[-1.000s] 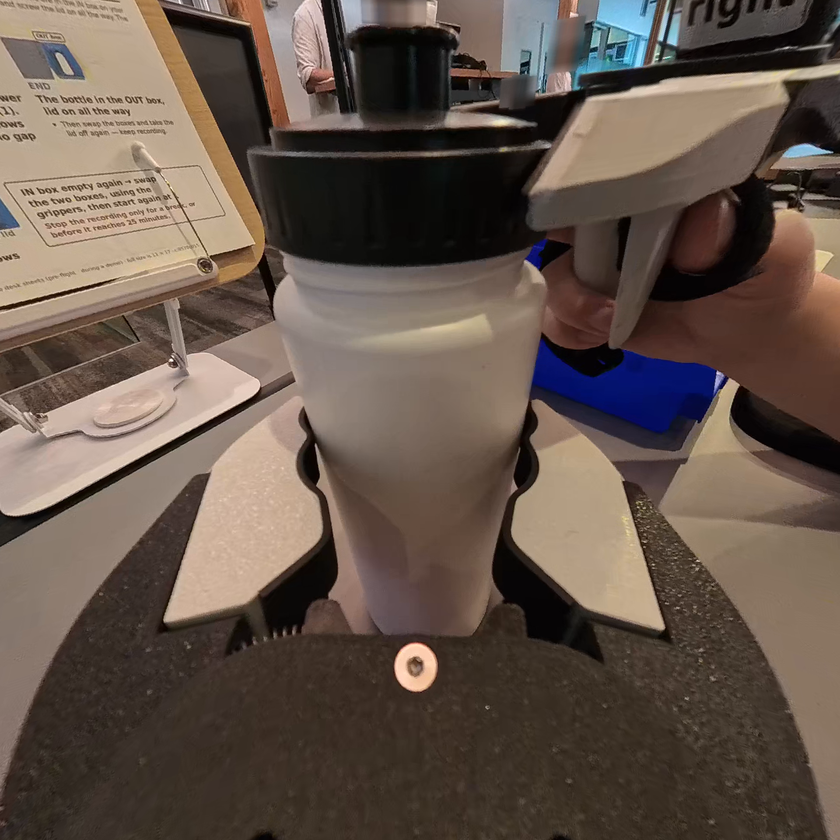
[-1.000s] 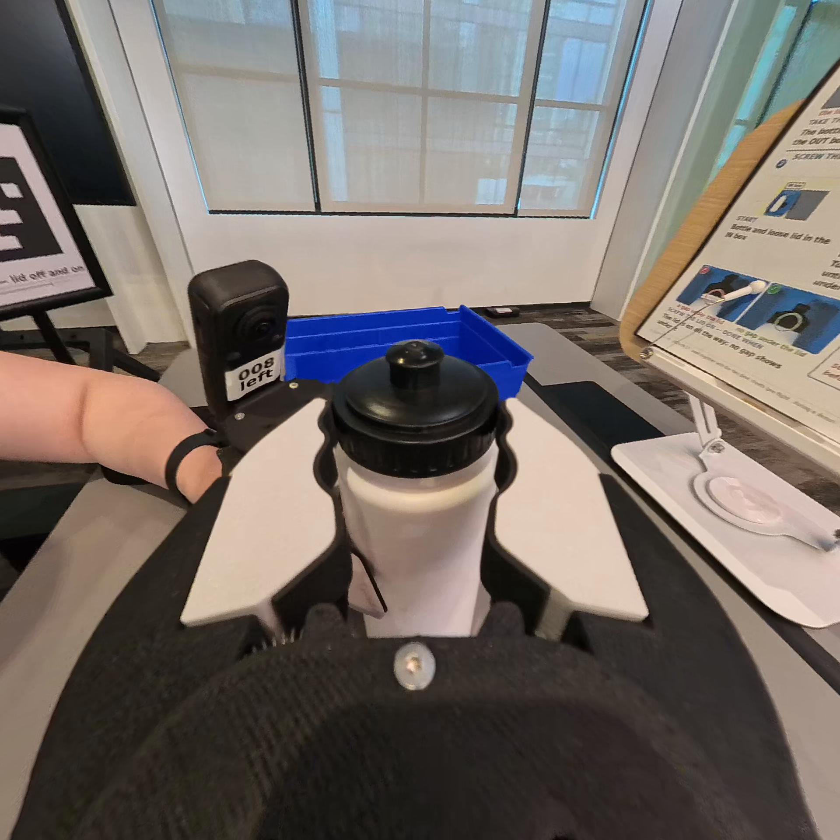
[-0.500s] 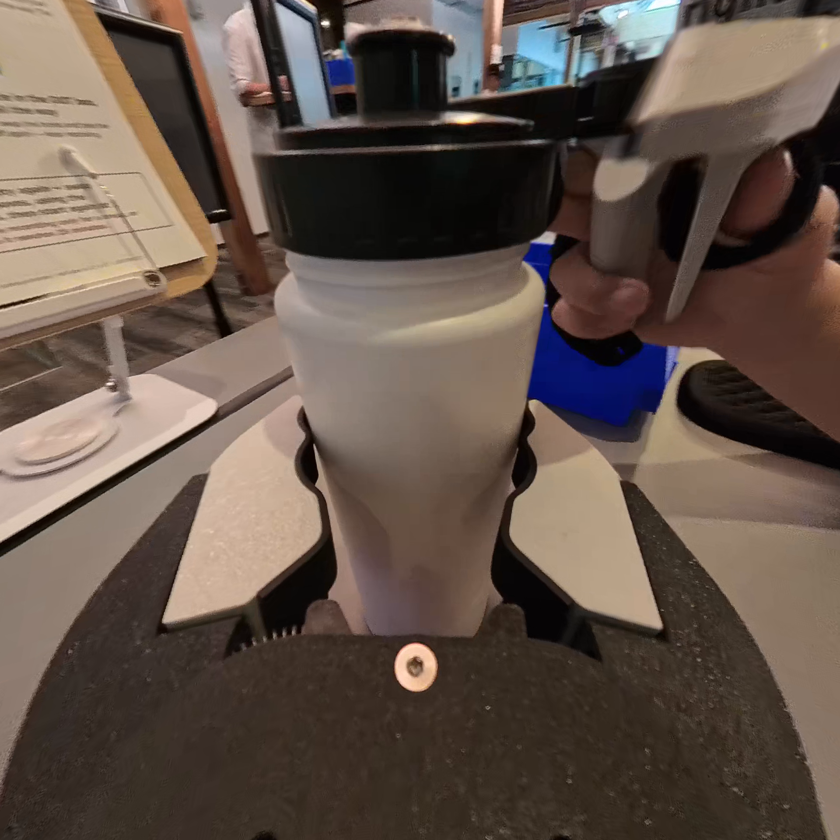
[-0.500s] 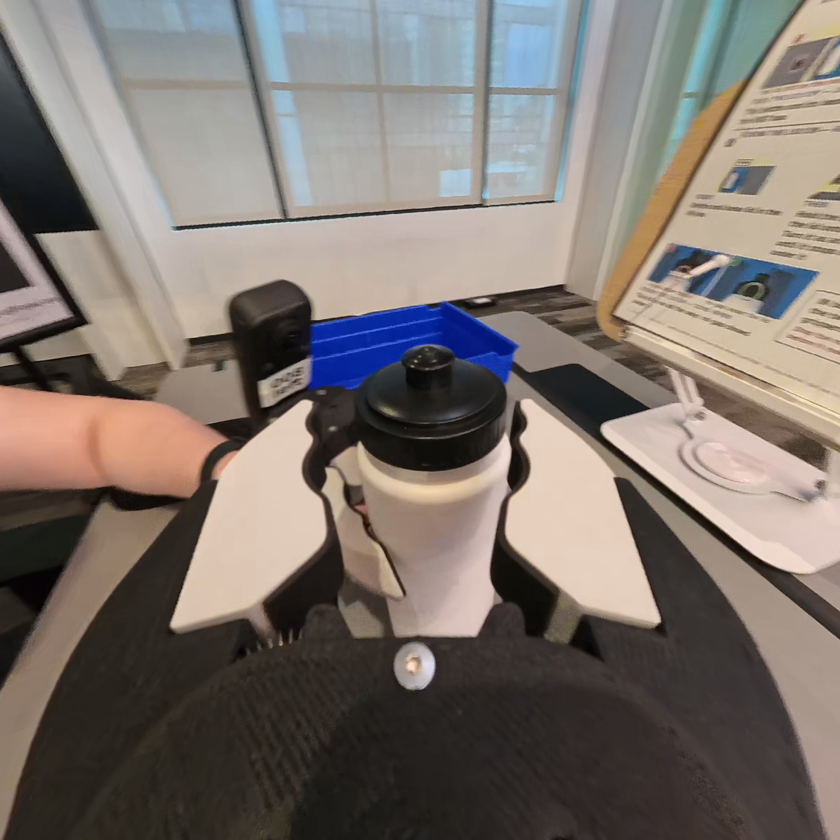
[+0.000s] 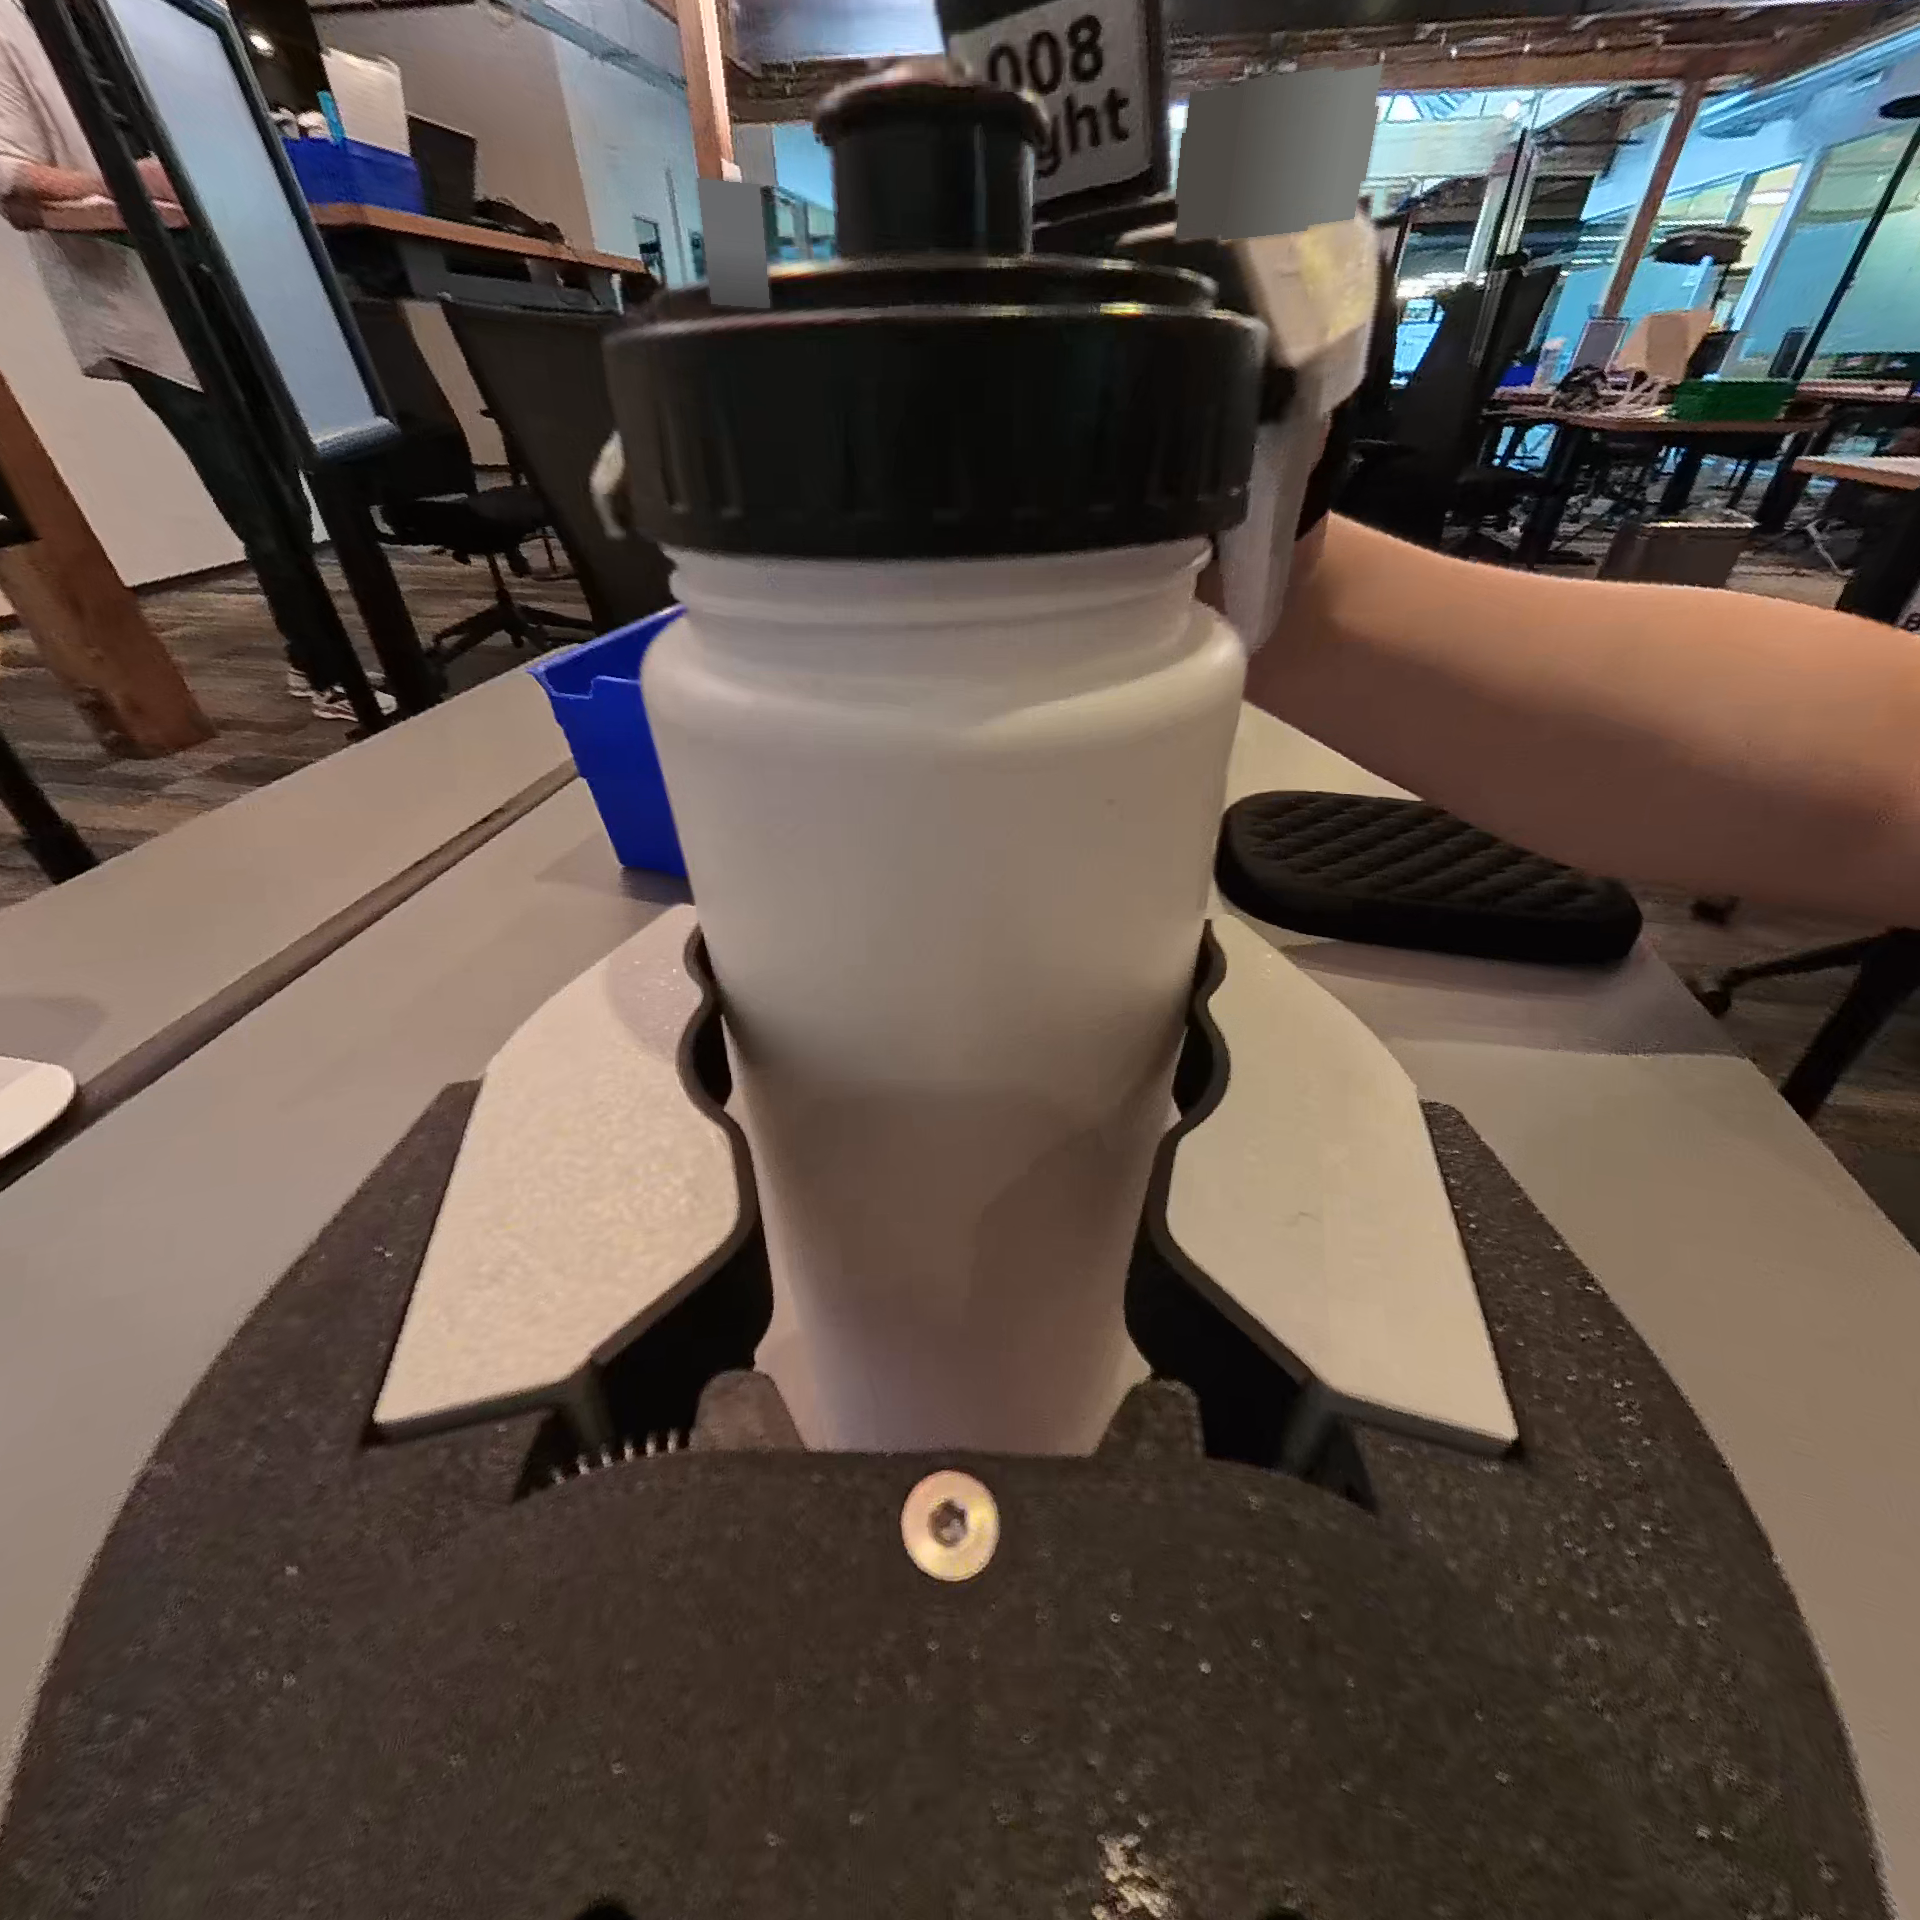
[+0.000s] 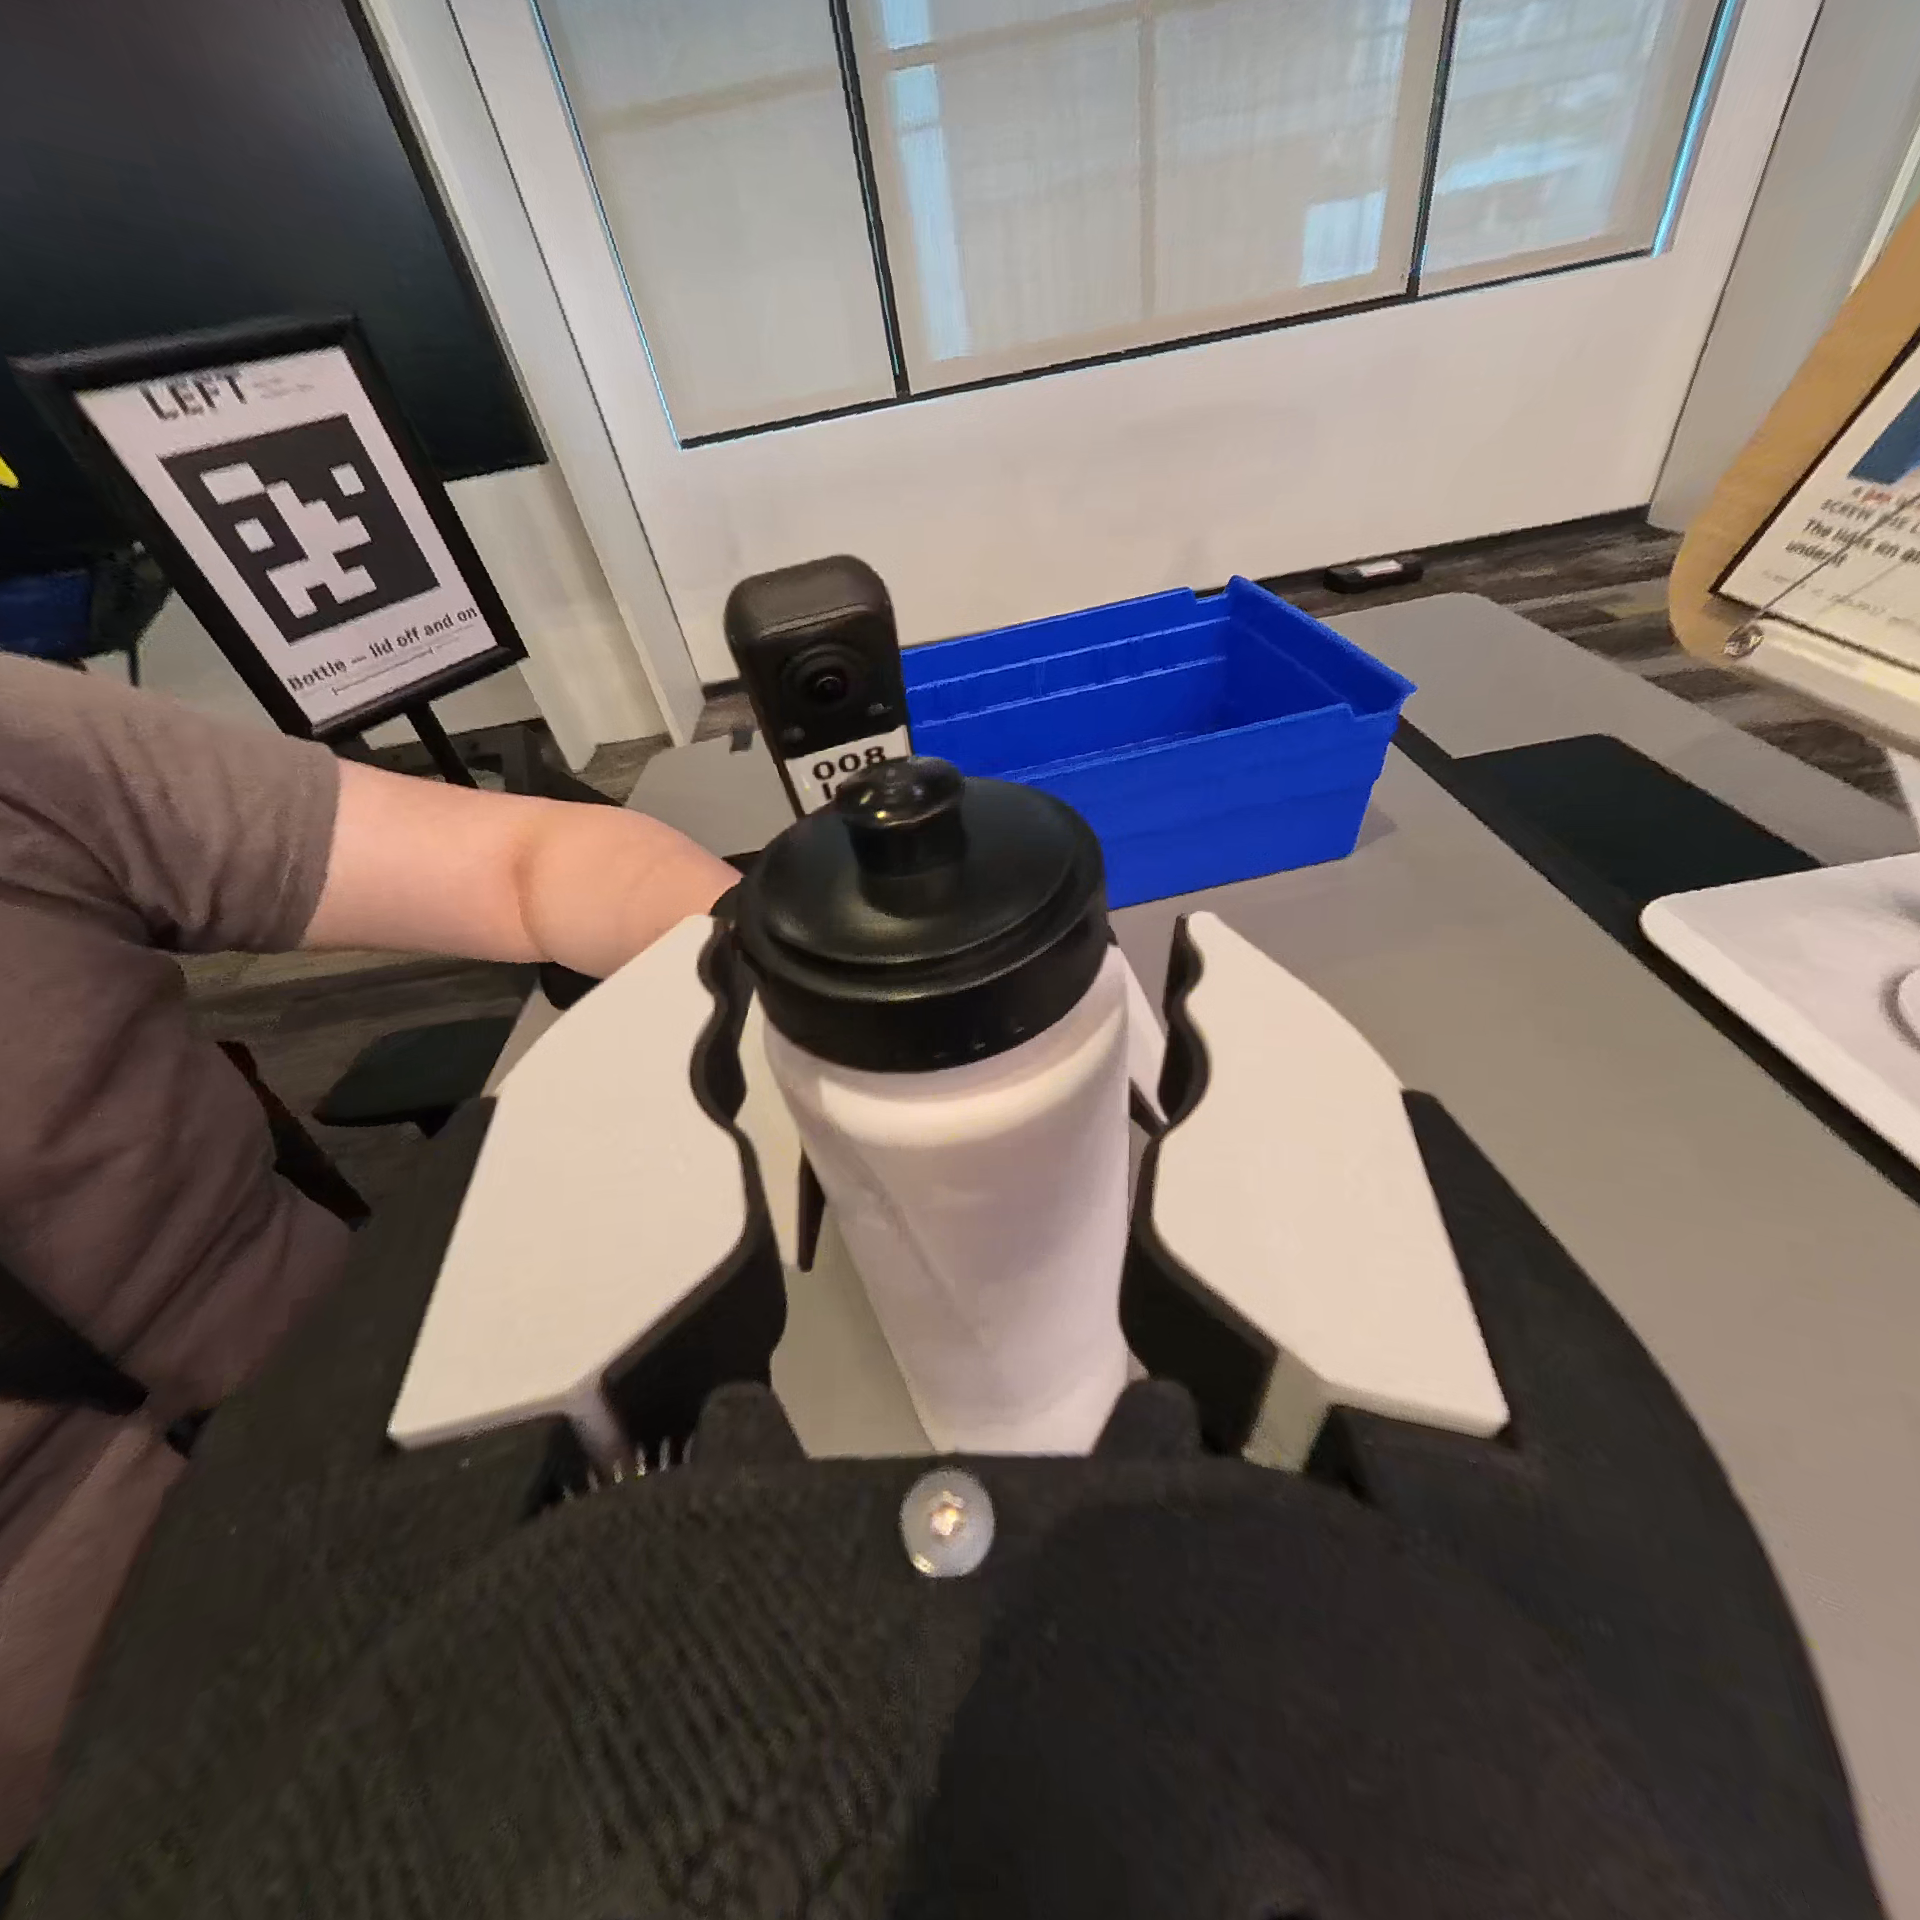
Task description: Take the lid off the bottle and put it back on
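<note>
Bottle: the white bottle stands upright over the grey worktop, pinched low on its body; whether its base touches the worktop is hidden.
Lid: the black lid sits on the bottle's neck, spout up; in the left wrist view a strip of white neck with ridges shows just beneath its rim.
Left gripper: the left gripper is clamped on the bottle's waist, both white fingers pressed against its sides.
Right gripper: the right gripper brackets the lid from the sides; its left finger touches the lid's edge, the right finger stands apart with worktop showing in the gap, so it looks released rather than biting.
Same gripper from across: in the left wrist view its white finger lies against the lid's right edge, with the person's forearm reaching in behind it.
Blue bin: a blue bin sits on the worktop beyond the bottle, well apart.
Black pad: a black ribbed pad lies on the worktop under that forearm.
Sign: a framed sign with a black-and-white marker stands off the worktop, by the window.
</note>
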Demonstrator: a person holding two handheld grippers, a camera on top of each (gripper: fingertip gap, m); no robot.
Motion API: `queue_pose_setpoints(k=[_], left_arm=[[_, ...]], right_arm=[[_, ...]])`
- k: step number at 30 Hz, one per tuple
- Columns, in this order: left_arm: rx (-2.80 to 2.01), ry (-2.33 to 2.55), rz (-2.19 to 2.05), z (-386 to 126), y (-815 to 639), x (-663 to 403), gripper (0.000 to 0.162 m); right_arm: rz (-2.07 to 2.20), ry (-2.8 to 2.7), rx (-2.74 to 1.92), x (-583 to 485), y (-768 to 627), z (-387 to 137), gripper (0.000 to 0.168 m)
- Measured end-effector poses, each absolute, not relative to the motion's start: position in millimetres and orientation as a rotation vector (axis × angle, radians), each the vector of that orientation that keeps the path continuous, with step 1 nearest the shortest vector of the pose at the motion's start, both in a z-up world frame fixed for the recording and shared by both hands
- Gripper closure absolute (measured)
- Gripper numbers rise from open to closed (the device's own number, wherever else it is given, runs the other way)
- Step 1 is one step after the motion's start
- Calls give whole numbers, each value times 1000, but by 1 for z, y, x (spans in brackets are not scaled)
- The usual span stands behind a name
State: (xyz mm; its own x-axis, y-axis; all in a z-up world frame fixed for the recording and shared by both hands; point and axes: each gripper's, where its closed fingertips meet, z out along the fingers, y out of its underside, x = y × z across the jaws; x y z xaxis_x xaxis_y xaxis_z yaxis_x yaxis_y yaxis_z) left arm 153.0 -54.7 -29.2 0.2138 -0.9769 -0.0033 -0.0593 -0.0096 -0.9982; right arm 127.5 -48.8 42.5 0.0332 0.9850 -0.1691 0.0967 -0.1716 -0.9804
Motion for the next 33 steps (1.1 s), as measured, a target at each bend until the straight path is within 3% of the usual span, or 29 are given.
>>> queue_pose_setpoints(k=[5,7,13,16,27,33], left_arm=[[-1334,1068,-985,-31,-56,155,75],[-1369,1110,-918,-47,-56,159,62],[-1452,1169,-928,-67,-58,169,66],[-1494,1177,-1080,-51,-68,172,67],[-1472,1171,-1078,51,-86,136,68],[-1431,1137,-1100,53,-84,131,69]], right_arm=[[1326,-1152,-1400,124,-56,42,97],[1294,-1155,-1388,124,-58,41,97],[1281,-1145,-1401,129,-60,43,96],[1333,-1083,-1405,134,-58,62,88],[1211,-1051,-1424,105,-67,173,87],[982,-1119,-1535,84,-59,160,102]])
